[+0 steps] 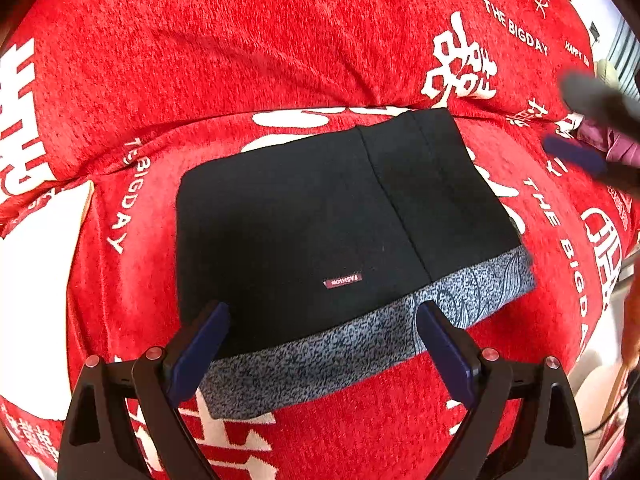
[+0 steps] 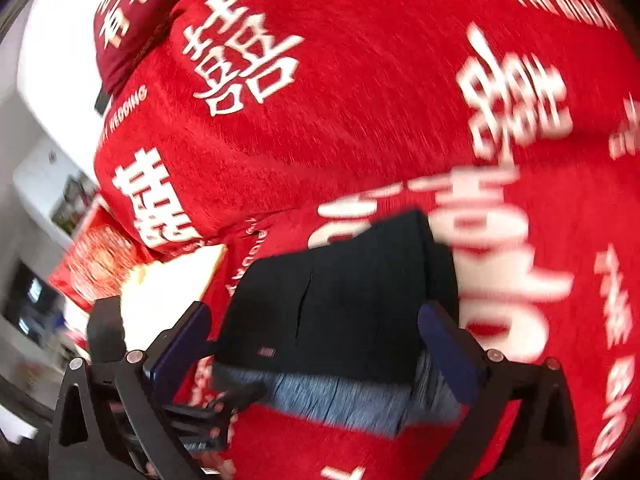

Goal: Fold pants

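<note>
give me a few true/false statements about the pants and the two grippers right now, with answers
1. The pants lie folded into a compact rectangle on the red blanket. True.
2. The left gripper is shut on the grey waistband. False: its fingers stand wide apart, gripping nothing.
3. A small label shows on the black fabric near the waistband. True.
4. The blanket is plain blue. False: it is red with white characters and lettering.
5. The right gripper is open. True.
6. The pants are spread out at full length. False: they are folded up, no legs trailing.
</note>
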The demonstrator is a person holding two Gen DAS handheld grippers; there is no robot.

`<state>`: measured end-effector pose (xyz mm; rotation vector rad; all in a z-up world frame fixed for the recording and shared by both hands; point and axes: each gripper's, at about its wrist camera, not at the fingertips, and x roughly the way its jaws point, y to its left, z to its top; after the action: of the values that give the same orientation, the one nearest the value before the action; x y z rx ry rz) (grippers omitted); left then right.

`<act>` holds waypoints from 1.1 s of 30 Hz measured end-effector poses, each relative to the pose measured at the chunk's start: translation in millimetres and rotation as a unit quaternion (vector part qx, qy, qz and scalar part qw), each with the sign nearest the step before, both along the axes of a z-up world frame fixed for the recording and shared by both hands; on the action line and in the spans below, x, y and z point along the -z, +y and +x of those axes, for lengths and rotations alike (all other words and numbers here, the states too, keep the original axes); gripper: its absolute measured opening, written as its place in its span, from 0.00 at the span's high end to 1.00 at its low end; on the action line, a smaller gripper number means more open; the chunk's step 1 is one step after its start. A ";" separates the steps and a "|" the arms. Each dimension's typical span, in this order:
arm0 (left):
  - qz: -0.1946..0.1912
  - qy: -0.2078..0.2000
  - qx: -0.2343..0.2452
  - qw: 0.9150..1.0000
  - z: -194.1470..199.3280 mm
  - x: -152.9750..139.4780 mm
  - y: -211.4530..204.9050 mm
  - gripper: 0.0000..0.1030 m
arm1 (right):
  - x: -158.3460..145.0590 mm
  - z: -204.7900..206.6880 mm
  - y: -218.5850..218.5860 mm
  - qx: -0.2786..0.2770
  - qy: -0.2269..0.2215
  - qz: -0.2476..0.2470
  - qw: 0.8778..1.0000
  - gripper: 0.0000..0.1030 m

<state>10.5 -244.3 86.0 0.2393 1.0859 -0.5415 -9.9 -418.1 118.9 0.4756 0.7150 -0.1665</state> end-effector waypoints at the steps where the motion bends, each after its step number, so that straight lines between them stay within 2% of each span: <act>1: 0.001 0.005 0.000 1.000 1.6 2.4 -0.8 0.08 | -4.1 9.9 1.3 -0.008 0.007 -0.010 1.000 0.00; 3: 0.006 0.014 -0.002 1.000 4.7 10.8 -2.1 0.08 | -6.7 34.3 3.7 -0.024 0.024 -0.026 0.999 0.00; 6: 0.015 0.007 0.000 1.000 2.9 16.6 -2.7 0.08 | 7.9 65.5 -2.5 -0.046 0.061 -0.026 0.997 0.00; 9: 0.018 0.004 0.005 1.000 2.1 17.0 -3.6 0.08 | 34.0 90.5 -21.8 -0.032 0.093 -0.011 0.995 0.00; 12: 0.011 0.010 0.006 1.000 5.5 12.3 -2.7 0.08 | 81.1 108.3 -44.1 -0.031 0.156 0.034 0.987 0.00; 13: 0.008 0.011 0.004 1.000 7.2 8.9 -2.5 0.08 | 88.5 109.8 -45.5 -0.036 0.165 0.030 0.985 0.00; 15: -0.009 0.016 -0.005 1.000 13.6 -0.9 -0.1 0.08 | 84.6 107.4 -41.9 -0.045 0.159 0.014 0.986 0.00; 18: -0.022 0.022 -0.032 0.999 28.9 -10.3 3.9 0.08 | 62.8 91.7 -34.6 -0.036 0.134 -0.001 0.990 0.00; 20: -0.029 0.028 -0.050 0.998 40.9 -12.4 4.7 0.08 | 44.0 72.4 -26.3 -0.025 0.112 -0.027 0.993 0.00; 22: -0.027 0.037 -0.066 0.997 55.4 -11.7 2.0 0.08 | 31.2 54.1 -13.1 -0.005 0.113 -0.066 0.991 0.00; 26: -0.041 0.077 -0.100 0.991 95.1 0.0 -7.9 0.08 | 22.8 20.1 19.2 0.044 0.139 -0.162 0.976 0.00; 28: -0.024 0.079 -0.107 0.991 111.0 6.7 -16.6 0.08 | 31.0 7.0 34.1 0.046 0.150 -0.177 0.972 0.00; 29: -0.011 0.079 -0.105 0.991 118.3 12.8 -21.5 0.08 | 38.4 3.3 40.2 0.051 0.167 -0.195 0.965 0.00; 30: 0.006 0.089 -0.102 0.991 123.9 23.1 -25.2 0.08 | 48.9 1.8 45.7 0.060 0.192 -0.219 0.955 0.00; 31: 0.023 0.107 -0.100 0.989 128.2 35.2 -28.8 0.08 | 67.4 1.9 48.9 0.070 0.234 -0.251 0.937 0.00; 32: 0.044 0.102 -0.090 0.990 127.1 42.3 -34.9 0.05 | 79.1 1.3 48.0 0.069 0.253 -0.254 0.931 0.00; 33: 0.054 0.084 -0.077 0.992 123.8 40.3 -38.8 0.03 | 92.9 -0.2 45.0 0.063 0.263 -0.234 0.934 0.00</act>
<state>134.4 -283.1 45.6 0.2054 1.2878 -0.3704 -10.2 -373.1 26.0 0.0089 1.1312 -0.5873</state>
